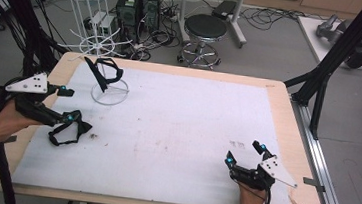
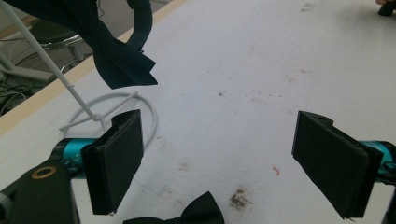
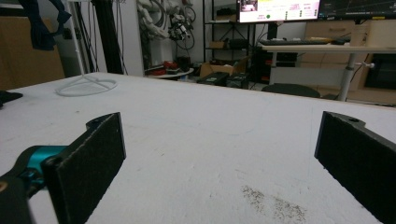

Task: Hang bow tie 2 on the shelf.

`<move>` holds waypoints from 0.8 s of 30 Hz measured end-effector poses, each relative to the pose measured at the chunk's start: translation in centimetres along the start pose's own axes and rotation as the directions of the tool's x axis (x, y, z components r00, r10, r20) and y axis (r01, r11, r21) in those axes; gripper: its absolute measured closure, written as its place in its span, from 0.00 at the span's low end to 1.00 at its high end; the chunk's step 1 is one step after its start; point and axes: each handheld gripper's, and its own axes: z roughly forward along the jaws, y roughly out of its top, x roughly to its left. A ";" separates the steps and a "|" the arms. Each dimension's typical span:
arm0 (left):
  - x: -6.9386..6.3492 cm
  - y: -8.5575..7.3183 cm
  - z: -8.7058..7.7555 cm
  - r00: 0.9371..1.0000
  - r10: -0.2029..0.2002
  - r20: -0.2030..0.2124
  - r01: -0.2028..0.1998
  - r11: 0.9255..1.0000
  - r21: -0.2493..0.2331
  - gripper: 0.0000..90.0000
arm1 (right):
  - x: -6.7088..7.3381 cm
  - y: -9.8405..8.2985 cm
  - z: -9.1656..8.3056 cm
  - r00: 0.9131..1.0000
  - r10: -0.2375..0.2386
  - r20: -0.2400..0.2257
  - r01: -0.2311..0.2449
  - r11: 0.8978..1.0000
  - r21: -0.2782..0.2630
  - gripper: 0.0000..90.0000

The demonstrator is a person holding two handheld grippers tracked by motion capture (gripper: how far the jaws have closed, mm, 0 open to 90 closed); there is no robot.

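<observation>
The left claw (image 1: 70, 105) stood wide, holding nothing, just above a black bow tie (image 1: 69, 129) lying near the worktop's (image 1: 176, 131) left edge; a second tie (image 1: 105, 73) hung on the white wire stand (image 1: 110, 95) toward the far-left corner. Judged step: grasping the lying tie, best by lowering squarely over its knot before closing. The right claw (image 1: 245, 152) rested wide and empty near the near-right corner.

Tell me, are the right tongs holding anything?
No, the right tongs stand wide open over the bare white table with nothing between their jaws.
</observation>
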 end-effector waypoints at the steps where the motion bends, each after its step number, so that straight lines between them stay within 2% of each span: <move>1: 0.1 0.1 0.0 1.000 0.003 0.005 -0.003 1.000 0.007 0.19 | 0.0 0.0 0.0 1.000 -0.001 -0.001 0.001 1.000 0.000 0.01; 6: 0.9 0.1 0.5 0.999 0.018 0.039 -0.020 0.999 0.043 0.19 | 0.0 0.0 0.0 1.000 -0.010 0.004 0.010 1.000 0.005 0.01; 14: 1.8 -0.1 1.5 0.995 0.035 0.094 -0.046 0.993 0.113 0.20 | 0.0 0.0 0.0 1.000 -0.013 0.005 0.013 1.000 0.005 0.01; 17: 1.9 -0.3 1.6 0.991 0.059 0.122 -0.076 0.987 0.142 0.20 | 0.1 0.0 0.0 1.000 -0.006 0.004 0.006 1.000 0.010 0.01; 24: 2.3 -0.7 2.1 0.985 0.076 0.157 -0.106 0.974 0.198 0.20 | 0.0 0.0 0.0 1.000 -0.012 0.002 0.012 1.000 0.004 0.01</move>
